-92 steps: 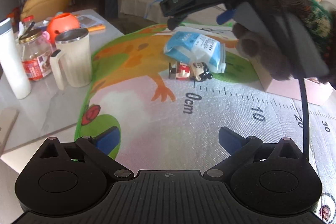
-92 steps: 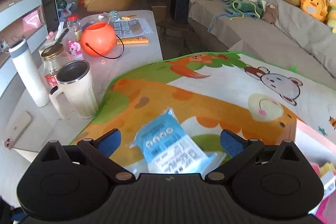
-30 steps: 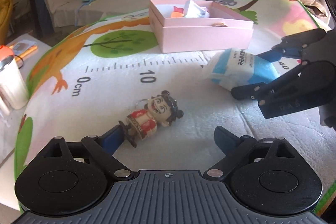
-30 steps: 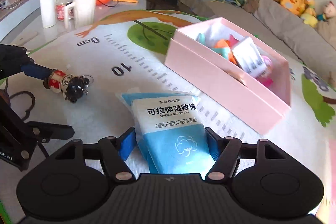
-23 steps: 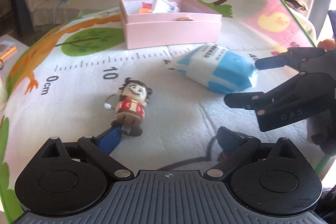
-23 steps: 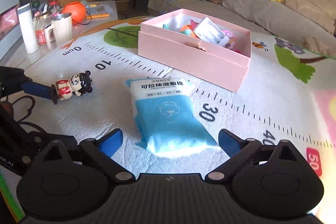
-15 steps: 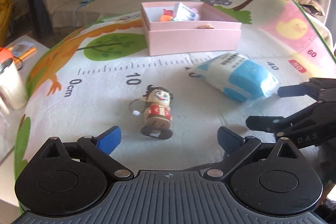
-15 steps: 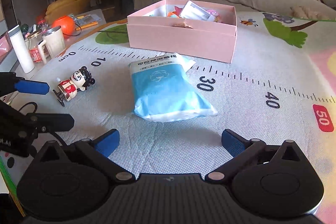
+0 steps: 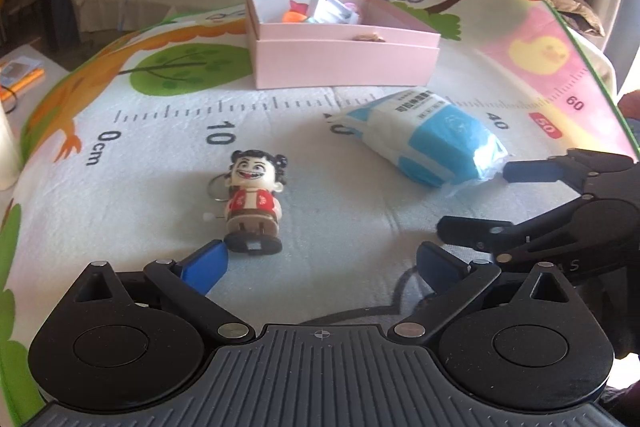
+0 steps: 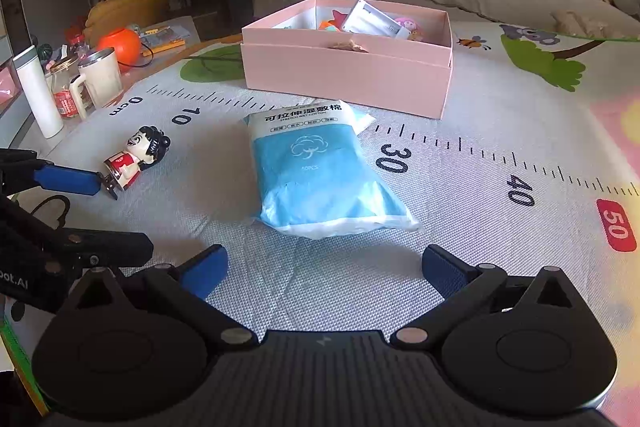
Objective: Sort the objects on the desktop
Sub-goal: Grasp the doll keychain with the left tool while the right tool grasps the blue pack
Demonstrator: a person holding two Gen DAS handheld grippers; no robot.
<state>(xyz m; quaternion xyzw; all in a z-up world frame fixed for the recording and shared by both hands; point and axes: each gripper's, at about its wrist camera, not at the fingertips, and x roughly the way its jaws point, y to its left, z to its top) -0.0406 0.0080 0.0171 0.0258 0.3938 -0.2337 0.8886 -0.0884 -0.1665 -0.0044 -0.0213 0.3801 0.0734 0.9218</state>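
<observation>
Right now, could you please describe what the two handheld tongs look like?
Both tongs, left and right, are matte black plastic with ribbed bodies, round pivot discs, silver pins and blue finger pads. White lettering marks the right one's side, and a black cable trails by the left one.

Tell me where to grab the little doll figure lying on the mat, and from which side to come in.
Grip the doll figure across its red torso, below the big head. It lies on its back, feet toward the left gripper, whose open jaws sit just short of its base, so probably come straight forward and down from there. The torso is narrower than the round head. Avoid the key ring beside the head.
</observation>
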